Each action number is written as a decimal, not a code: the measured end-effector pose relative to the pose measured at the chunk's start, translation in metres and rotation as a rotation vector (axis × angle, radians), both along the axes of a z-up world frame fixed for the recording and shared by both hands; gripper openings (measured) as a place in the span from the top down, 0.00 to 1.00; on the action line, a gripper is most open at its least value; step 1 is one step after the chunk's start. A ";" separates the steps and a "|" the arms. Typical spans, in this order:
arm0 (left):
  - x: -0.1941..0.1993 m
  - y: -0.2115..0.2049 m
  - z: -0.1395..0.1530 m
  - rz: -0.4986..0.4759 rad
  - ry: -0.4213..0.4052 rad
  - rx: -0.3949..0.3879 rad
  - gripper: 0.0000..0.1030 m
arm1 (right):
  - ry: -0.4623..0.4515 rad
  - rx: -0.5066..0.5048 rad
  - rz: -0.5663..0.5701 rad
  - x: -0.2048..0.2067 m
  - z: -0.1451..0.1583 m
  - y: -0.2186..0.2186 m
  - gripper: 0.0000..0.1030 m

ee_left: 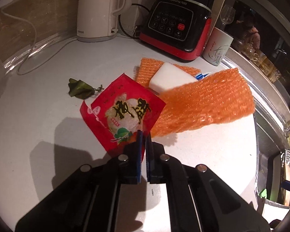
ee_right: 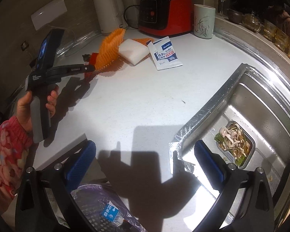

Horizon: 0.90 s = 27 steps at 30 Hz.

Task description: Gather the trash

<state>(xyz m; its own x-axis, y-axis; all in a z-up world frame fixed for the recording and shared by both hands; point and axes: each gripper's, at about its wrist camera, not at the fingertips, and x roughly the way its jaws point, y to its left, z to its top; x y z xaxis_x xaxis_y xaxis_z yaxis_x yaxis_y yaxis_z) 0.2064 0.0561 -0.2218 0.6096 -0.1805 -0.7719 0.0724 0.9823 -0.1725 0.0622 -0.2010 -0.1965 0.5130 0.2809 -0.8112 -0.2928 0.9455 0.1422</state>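
The left gripper (ee_left: 144,133) has its ribbed blue pads drawn narrow, pinching the near edge of a glossy red snack wrapper (ee_left: 123,112), a crinkled square pouch printed with black characters and a pale fruit picture. The wrapper stands tilted up off the smooth white countertop (ee_left: 48,100). At about two o'clock from the wrapper lies a sheet of orange bubble wrap (ee_left: 205,104), dimpled and translucent, curling upward at its far edge. At twelve o'clock from the wrapper a white foam block (ee_left: 170,77) rests on a second orange sheet. A wilted dark green leaf (ee_left: 80,90) lies at ten o'clock from the wrapper, just beside it.

The right gripper (ee_right: 147,154) hangs with its textured blue pads spread wide and nothing between them, over the counter edge. At five o'clock from it sits a stainless steel sink (ee_right: 261,100), its strainer basket (ee_right: 234,145) filled with pale shreds and green scraps. Below, at seven o'clock, a perforated bin (ee_right: 98,208) lined with thin plastic holds a small blue-and-white carton (ee_right: 111,212). A flat white alcohol-wipe sachet (ee_right: 166,55) lies on the counter at twelve o'clock. A hand (ee_right: 29,108) in a floral sleeve grips the left tool's handle.
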 end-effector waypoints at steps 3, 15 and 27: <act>-0.013 0.003 0.014 -0.006 -0.026 -0.002 0.97 | 0.010 0.023 0.013 0.002 -0.003 0.006 0.02; -0.054 0.013 0.041 -0.002 -0.047 0.001 0.97 | -0.015 0.064 0.057 0.103 -0.020 0.051 0.02; -0.077 0.017 0.057 0.010 -0.067 -0.028 0.97 | -0.032 -0.131 0.268 0.147 -0.049 0.097 0.40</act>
<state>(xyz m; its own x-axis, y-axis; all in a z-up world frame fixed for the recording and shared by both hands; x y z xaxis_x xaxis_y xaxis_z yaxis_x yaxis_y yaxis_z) 0.1294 0.0726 -0.1647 0.6617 -0.1953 -0.7239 0.0749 0.9779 -0.1953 0.2093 -0.1042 -0.2455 0.4606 0.3040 -0.8339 -0.5366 0.8438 0.0112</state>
